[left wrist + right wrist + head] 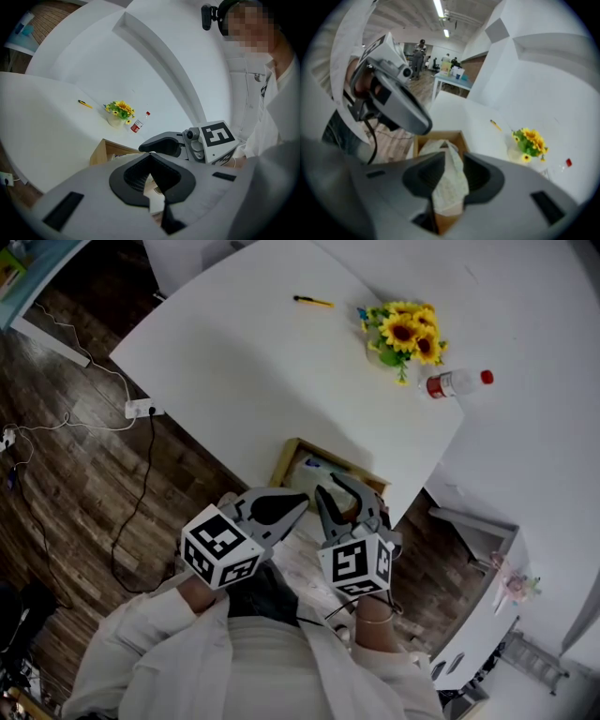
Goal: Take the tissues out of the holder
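nearest the person, the right gripper (450, 157) is clamped on a tissue (449, 183), a crumpled pale sheet that hangs between its jaws, its far end over the holder (423, 140) at 12 o'clock. the left gripper (150, 157), at its 9 o'clock, has its jaw tips together; a pale scrap shows in the gap behind them, but i cannot tell if it is pinched. the holder, an open wooden box, sits at the near edge of the table (234, 362), just past both grippers. the step looks like the pull itself, the sheet partly out. next it wants a steady draw toward 6 o'clock without dragging the box off the edge. farther, at 1 o'clock, stand sunflowers (410, 332) and a bottle (457, 382).
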Demonstrator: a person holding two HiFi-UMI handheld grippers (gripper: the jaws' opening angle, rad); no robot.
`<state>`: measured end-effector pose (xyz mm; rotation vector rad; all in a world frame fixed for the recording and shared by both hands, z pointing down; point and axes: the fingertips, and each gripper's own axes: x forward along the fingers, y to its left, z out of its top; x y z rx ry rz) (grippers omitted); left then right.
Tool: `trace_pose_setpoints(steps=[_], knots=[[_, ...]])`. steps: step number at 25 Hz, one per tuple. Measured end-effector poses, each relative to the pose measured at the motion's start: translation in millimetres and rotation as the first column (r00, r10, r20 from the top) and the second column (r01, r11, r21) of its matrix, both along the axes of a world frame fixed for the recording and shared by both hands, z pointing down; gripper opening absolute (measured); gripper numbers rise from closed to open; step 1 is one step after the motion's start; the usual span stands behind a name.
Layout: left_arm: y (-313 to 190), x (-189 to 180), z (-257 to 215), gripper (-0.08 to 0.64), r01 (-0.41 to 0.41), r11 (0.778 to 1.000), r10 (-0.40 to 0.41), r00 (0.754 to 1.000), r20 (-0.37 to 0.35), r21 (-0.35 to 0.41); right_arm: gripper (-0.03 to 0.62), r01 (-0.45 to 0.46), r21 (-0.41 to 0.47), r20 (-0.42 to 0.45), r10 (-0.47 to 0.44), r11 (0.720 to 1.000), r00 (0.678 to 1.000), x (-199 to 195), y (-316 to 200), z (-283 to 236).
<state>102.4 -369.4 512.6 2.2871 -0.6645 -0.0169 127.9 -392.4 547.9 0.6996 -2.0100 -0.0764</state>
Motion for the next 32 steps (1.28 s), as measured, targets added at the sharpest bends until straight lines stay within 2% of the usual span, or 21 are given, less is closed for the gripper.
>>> trace_pose_setpoints(steps=[7, 14, 24, 28, 32], knots=[[-2.9, -2.3, 2.8, 0.017, 0.010, 1.000, -0.009, 1.000, 0.006, -0.001, 0.103, 0.068, 0.016, -0.133, -0.066, 0.998, 0.989, 1.4, -6.6, 12.6], [-5.6, -3.7, 2.5, 0.017, 0.016, 1.000, -0.016, 1.000, 0.015, 0.001, 0.103, 0.086, -0.011, -0.179, -0.087, 0.996, 0.980, 1.2, -7.6, 23.9], [-7.1, -4.4, 0.1, 0.017, 0.035, 0.999, -0.035, 0.999, 0.024, 0.012, 0.100, 0.040, 0.004, -0.167, -0.039, 0.999, 0.985, 5.7, -11.8, 27.5], [-5.9, -4.2, -1.5, 0.017, 0.033, 0.999, -0.034, 0.999, 0.032, 0.018, 0.015, 0.014, 0.035, -0.154, -0.008, 0.999, 0.988, 7.9, -14.2, 24.3], [-5.6, -6.7, -3.9, 0.017, 0.044, 0.999, -0.045, 0.999, 0.031, 0.014, 0.014, -0.004, 0.057, -0.143, 0.012, 0.998, 0.990, 8.9, -14.2, 18.8]])
